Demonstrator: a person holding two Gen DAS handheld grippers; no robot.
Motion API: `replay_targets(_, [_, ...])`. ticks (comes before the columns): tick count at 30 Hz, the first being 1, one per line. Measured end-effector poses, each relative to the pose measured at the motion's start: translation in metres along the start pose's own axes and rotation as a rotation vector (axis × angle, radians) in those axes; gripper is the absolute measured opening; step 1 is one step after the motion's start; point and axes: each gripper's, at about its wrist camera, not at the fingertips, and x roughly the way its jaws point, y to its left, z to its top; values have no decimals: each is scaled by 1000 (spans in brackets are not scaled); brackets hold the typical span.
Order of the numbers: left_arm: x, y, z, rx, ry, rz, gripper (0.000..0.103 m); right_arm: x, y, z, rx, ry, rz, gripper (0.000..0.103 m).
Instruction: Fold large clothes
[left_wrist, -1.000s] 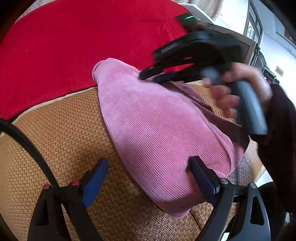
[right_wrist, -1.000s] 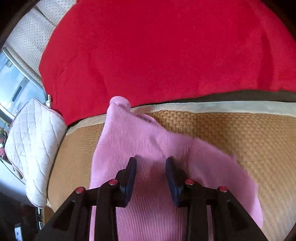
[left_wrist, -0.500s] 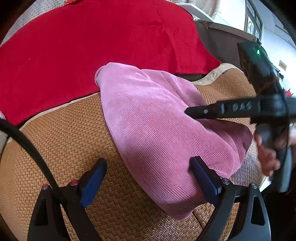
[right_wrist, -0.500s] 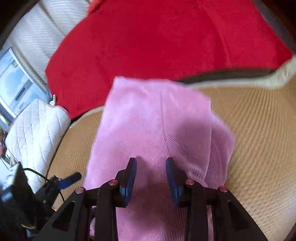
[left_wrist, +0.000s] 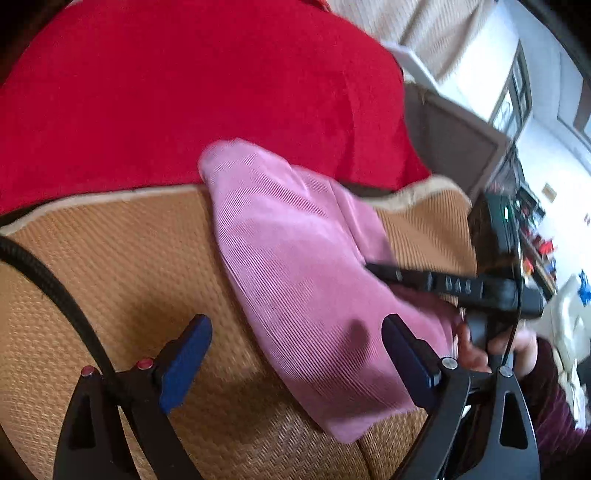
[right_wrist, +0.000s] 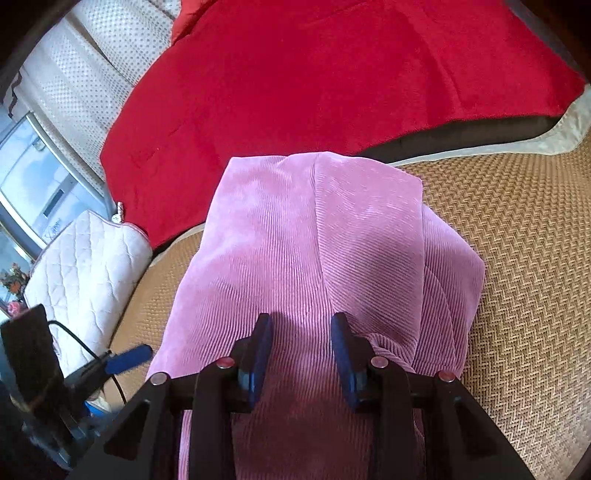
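Observation:
A pink corduroy garment (left_wrist: 295, 273) lies folded in a long bundle on the woven tan mat (left_wrist: 122, 266); it also shows in the right wrist view (right_wrist: 314, 240). My left gripper (left_wrist: 295, 354) is open and empty, its fingers straddling the garment's near left edge. My right gripper (right_wrist: 301, 354) hovers just above the garment's near end with its jaws narrowly apart and nothing between them. The right gripper also shows side-on in the left wrist view (left_wrist: 373, 268), over the garment's right edge.
A red blanket (right_wrist: 332, 74) covers the back of the seat beyond the garment. A white quilted cushion (right_wrist: 85, 266) lies at the left of the mat. The woven mat (right_wrist: 528, 240) stretches bare to the right of the garment.
The right gripper has let the folded layer down onto the garment and drawn back toward its near end. The left gripper has shifted slightly, staying open.

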Motion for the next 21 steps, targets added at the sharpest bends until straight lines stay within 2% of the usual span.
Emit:
replay_targets(2, [4,3,0,-8,-8,40,94,-3,-3,0,8,-1,9,38])
replay_targets(5, [36,-4,-12,69,59,127,96,-10,-4,-2,3,-7,6,38])
replay_targets(8, [33,-5,-10,49,47,130,98,-16,4,-4,-17,-18,-21,37])
replay_targets(13, [22,-1,-9,13,30,115,98,-41,15,-6,-37,-84,20,37])
replay_targets(17, [6,-1,-6,27,-34,144,98,-62,13,-11,-21,-128,30,37])
replay_targets(19, [19,-8,-6,48,-1,140,98,-55,9,-16,-15,-93,12,37])
replay_targets(21, [30,-15,-12,91,26,158,98,-36,5,-21,-19,-17,-37,38])
